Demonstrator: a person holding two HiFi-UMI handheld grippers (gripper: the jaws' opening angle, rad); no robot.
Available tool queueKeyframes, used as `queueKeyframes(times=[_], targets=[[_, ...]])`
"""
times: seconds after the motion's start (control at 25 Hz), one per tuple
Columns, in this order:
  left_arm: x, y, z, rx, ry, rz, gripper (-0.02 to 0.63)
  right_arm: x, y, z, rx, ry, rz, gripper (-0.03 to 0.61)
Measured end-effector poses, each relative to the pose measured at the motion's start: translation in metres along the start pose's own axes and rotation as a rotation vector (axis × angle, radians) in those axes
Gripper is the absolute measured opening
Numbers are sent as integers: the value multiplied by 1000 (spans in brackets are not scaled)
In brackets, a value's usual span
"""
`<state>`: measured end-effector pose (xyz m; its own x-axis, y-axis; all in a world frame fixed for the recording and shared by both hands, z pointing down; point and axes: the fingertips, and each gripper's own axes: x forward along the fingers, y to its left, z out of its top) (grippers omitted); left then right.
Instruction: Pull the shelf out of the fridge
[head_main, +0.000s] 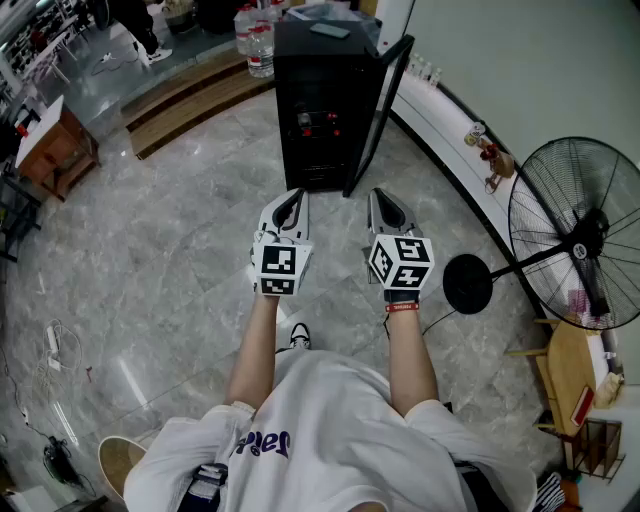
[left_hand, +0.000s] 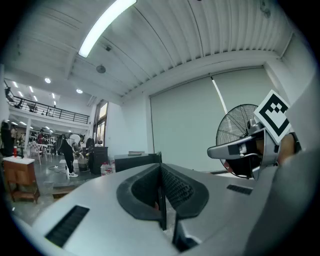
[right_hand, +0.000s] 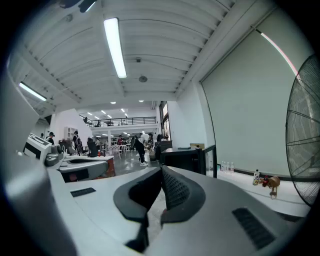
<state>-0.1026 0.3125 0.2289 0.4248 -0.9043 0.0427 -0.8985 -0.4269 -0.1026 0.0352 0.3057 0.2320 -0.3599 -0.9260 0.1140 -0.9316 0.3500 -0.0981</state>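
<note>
A small black fridge (head_main: 318, 95) stands on the marble floor ahead, its door (head_main: 381, 110) swung open to the right. Its inside is dark, with red items (head_main: 318, 124) on a shelf I can barely make out. My left gripper (head_main: 291, 204) and right gripper (head_main: 384, 206) are held side by side in the air, short of the fridge and pointing at it. Both are shut with nothing between the jaws. The left gripper view shows the fridge top (left_hand: 136, 160) beyond its closed gripper (left_hand: 161, 169). The right gripper view shows the fridge (right_hand: 181, 157) beyond its closed gripper (right_hand: 161, 171).
A standing fan (head_main: 578, 240) with a round base (head_main: 467, 284) is at the right. A white ledge (head_main: 448, 128) with a toy figure (head_main: 487, 150) runs along the wall. Water bottles (head_main: 258, 42) and a wooden step (head_main: 190, 100) lie behind the fridge. Cables (head_main: 55, 345) trail at the left.
</note>
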Motion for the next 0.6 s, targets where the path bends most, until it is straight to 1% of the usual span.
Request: queueKeyframes(times=[0.16,0.28,0.36,0.44,0.52,0.6], targets=[[21,25,-7,-44,0,-2,15,31,2,-2,12,2,-5,12],[31,47,-4,-81,-48,-7,15,54,7,-3,21,-3,-5,12],[31,61,-2,-100,-72,-15,15,66,20,-2,2,-6,2,12],[32,74,-5,-98,-64,-20,15,75,32,-2,-3,-6,2,14],[35,83,-12,-97,-43,-19,15,82,40,-1,15,-11,6,14],[40,92,-20,-116,-24,-21,15,92,47,-2,10,-5,25,14]])
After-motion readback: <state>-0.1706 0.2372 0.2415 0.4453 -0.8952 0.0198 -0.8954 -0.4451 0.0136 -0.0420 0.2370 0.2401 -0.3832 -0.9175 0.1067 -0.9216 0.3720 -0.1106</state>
